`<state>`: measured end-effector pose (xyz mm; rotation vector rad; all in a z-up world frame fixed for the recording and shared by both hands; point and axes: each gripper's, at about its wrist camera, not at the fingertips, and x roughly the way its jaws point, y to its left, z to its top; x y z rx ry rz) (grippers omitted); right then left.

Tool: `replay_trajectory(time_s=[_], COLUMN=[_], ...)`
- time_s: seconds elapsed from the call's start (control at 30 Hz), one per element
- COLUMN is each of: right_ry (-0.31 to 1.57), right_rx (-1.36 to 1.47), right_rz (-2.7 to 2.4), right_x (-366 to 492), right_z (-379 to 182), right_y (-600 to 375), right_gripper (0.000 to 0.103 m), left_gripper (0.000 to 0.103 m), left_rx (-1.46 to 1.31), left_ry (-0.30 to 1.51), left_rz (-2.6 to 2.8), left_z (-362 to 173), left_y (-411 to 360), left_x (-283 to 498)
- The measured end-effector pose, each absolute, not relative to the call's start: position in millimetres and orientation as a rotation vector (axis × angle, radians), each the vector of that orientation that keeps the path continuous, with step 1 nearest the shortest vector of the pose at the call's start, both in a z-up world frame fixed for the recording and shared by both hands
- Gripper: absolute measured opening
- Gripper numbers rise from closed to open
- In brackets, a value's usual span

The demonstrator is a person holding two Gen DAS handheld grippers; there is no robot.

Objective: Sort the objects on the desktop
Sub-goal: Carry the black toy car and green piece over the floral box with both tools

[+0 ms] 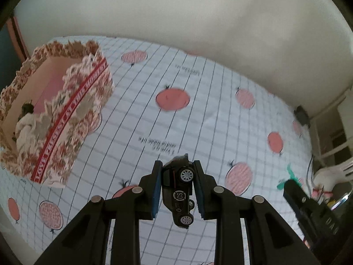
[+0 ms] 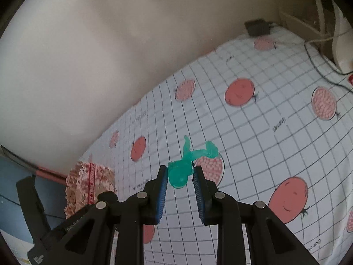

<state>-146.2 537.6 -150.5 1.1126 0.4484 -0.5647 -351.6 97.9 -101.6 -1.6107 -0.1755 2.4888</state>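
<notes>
The left gripper point(image 1: 177, 172) is clamped on a black toy car point(image 1: 179, 190), its blue pads pressing the car's roof and underside, and holds it clear above the checked tablecloth point(image 1: 198, 114) printed with red tomatoes. To the far left stands an open floral gift box point(image 1: 72, 119) with a red band. The right gripper point(image 2: 179, 174) has its jaws closed tight on a translucent green toy figure point(image 2: 187, 163), lifted above the same cloth, with a small black box point(image 2: 258, 27) at the far edge.

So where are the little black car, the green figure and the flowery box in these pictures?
toy car point(image 1: 179, 190): left wrist view, on its side door with the round emblem.
green figure point(image 2: 179, 172): right wrist view, on its body between the pads.
flowery box point(image 1: 72, 119): left wrist view, on its red-banded outer wall.
</notes>
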Motion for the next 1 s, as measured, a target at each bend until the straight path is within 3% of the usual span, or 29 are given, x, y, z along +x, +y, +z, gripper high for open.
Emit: replay_trajectory(time_s=[0.33, 1.0], right_ry=[0.265, 0.237], right_rx=[1.118, 0.993], right_rz=[-0.646, -0.609], right_x=[-155, -103], right_z=[-137, -116], right_y=[542, 588], right_gripper=[0.026, 0.026], left_gripper=[0.028, 0.028], left_rx=[-1.538, -1.461], left_ry=[-0.343, -0.633], left_rz=[2.499, 2.534], left_z=[-92, -77], left_y=[76, -4], left_x=[-351, -349])
